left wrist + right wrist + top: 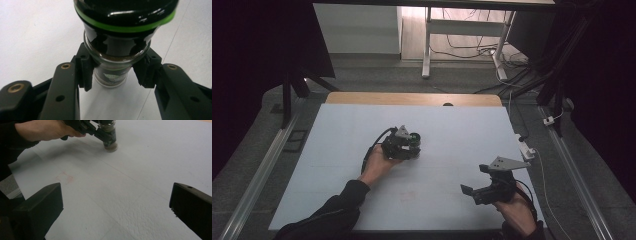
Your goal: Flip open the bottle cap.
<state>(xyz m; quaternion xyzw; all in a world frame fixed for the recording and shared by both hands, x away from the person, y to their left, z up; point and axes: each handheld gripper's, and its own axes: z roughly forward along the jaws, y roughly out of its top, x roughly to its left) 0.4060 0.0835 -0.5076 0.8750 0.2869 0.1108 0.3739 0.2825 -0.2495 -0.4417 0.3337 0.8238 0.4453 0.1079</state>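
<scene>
A small glass jar [414, 139] with a black lid and a green ring stands upright on the white table sheet [337, 165], a little left of centre. My left gripper [411, 146] is shut on it. In the left gripper view the two pads [86, 71] press the glass body of the jar [112, 75] from both sides, just under the lid. My right gripper [473, 178] hovers near the front right of the table, open and holding nothing. In the right gripper view its jaws stand wide apart [116, 202], with the jar [109, 137] and the left hand [42, 130] far ahead.
A faint reddish stain [65, 177] marks the sheet between the two grippers. A wooden strip [412, 98] edges the table's far side. A small white device [526, 150] with a cable sits at the right edge. Desk legs and loose cables [472, 50] lie on the floor beyond.
</scene>
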